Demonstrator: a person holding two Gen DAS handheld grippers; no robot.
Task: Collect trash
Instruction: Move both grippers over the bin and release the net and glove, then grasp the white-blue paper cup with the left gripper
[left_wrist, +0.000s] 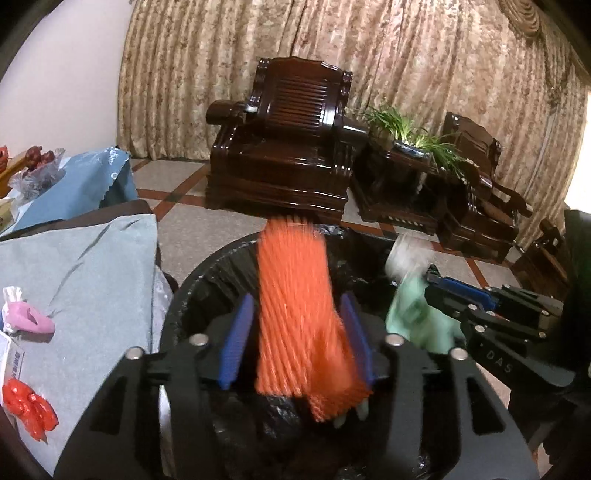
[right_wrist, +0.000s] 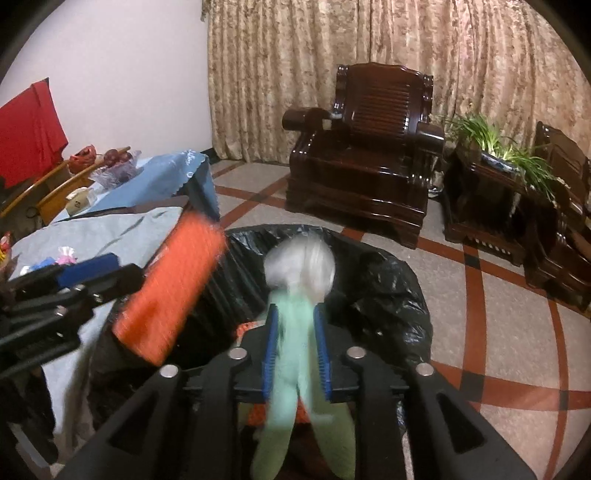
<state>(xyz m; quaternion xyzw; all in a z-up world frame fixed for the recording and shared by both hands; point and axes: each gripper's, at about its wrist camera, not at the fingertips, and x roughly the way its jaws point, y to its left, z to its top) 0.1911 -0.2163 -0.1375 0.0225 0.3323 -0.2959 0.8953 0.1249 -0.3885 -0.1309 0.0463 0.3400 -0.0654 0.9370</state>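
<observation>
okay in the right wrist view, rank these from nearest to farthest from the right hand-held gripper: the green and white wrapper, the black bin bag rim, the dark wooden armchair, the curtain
1. Green and white wrapper: between the pads of the right hand-held gripper.
2. Black bin bag rim: just ahead, below.
3. Dark wooden armchair: across the floor, centre right.
4. Curtain: behind the armchair.

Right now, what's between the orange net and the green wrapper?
Only the black bin liner shows between the orange net and the green wrapper, seen from the right wrist view.
</observation>
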